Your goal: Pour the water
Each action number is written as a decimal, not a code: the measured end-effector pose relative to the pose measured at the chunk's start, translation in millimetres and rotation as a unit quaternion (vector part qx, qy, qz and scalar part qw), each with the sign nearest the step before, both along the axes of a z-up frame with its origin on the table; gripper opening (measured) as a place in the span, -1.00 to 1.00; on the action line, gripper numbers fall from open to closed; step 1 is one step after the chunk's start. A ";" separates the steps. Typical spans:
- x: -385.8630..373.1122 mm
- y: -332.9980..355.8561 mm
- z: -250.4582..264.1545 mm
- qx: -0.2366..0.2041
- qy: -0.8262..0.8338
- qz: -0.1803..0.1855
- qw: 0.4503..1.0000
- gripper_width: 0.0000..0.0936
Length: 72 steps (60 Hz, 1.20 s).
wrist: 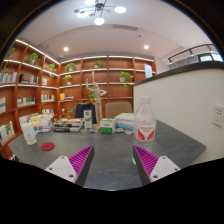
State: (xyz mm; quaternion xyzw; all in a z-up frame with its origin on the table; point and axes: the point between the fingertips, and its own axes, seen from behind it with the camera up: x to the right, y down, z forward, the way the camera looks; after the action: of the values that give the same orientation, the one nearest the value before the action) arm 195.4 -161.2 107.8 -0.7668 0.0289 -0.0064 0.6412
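A clear plastic bottle (pixel 145 119) with a white cap and a red-and-white label stands upright on the grey table (pixel 112 150), just beyond my right finger. A clear cup (pixel 29 131) stands at the table's left side, with a small red lid (pixel 47 146) lying near it. My gripper (pixel 112 160) is open and empty, its two fingers with magenta pads (pixel 81 158) spread wide over the bare tabletop. Nothing is between the fingers.
Boxes, packets and small containers (pixel 68 125) crowd the table's far edge, with a chair back (pixel 118 107) behind them. Lit wooden shelves (pixel 30 85) with plants and books line the back wall. A white wall with a socket (pixel 217 114) rises at the right.
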 end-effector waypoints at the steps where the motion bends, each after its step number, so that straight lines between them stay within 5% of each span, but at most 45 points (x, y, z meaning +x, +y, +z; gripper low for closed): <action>1: 11.8 0.9 -5.9 0.004 0.001 -0.005 1.000 0.74; 10: 77.6 18.7 2.2 0.042 0.013 -0.041 0.998 0.74; 27: 105.0 90.3 6.0 0.042 0.042 -0.010 0.998 0.71; 36: 107.0 107.4 5.4 0.038 0.000 -0.010 0.999 0.13; 46: 104.1 107.8 3.9 0.026 -0.023 -0.011 0.999 -0.05; 47: 103.5 107.9 4.0 0.025 -0.025 -0.009 0.999 -0.21; 62: 82.7 104.4 9.2 -0.004 -0.093 -0.022 0.995 -0.21; 72: -3.2 109.9 45.2 0.009 -0.199 0.015 0.980 -0.21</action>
State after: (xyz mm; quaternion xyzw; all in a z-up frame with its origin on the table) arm 192.3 -51.3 153.1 -0.7450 -0.1111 -0.1492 0.6407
